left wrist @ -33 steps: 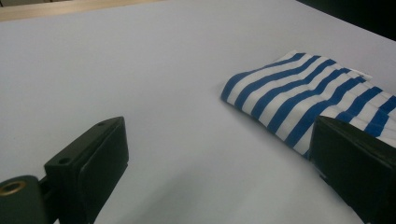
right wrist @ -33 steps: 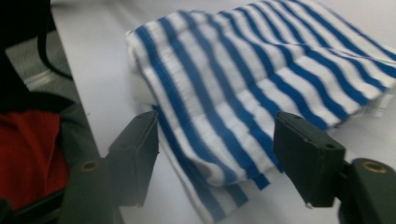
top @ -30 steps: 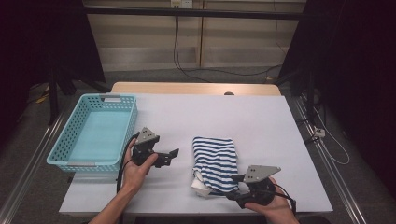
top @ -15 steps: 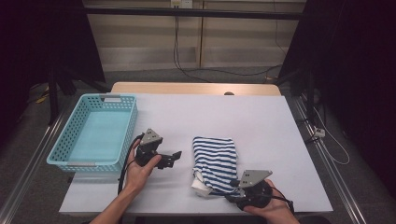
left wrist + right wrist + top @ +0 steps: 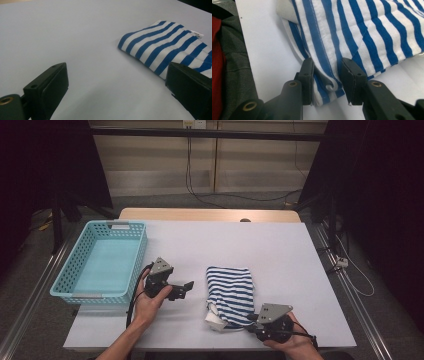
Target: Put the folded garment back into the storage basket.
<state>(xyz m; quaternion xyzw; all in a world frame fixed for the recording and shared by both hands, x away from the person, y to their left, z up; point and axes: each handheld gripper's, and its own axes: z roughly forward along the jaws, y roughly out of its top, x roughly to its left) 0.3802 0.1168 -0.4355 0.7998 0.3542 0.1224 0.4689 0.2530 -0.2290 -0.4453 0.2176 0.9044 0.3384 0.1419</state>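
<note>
Since a second earlier, the right gripper (image 5: 252, 324) has edged in on the folded striped cloth (image 5: 231, 292) and its jaws have just been closing, with the cloth's near hem now between them. The blue-and-white cloth lies right of the surface's middle, close to the near edge, its long axis running from the near edge toward the far one; a white inner layer peeks out at its near left corner. In the right gripper view the rolled hem (image 5: 329, 85) stands between the two black jaws, which are narrowed around it; the fabric seems to brush the left one, but whether both are pressing yet cannot be told, so the grasp looks not quite made.

The cloth lies straight ahead of the right gripper, which is plainly the nearer of the two; the coming pinch turns on that hem staying centred in the gap. The left gripper (image 5: 187, 288) hovers well to the cloth's left, its jaws wide apart with nothing between them, pointed toward the cloth's left edge (image 5: 150, 50), which lies off to their right and farther out.

Beyond it, a turquoise basket (image 5: 134, 257) sits at the left edge of the pale surface (image 5: 280, 245).
</note>
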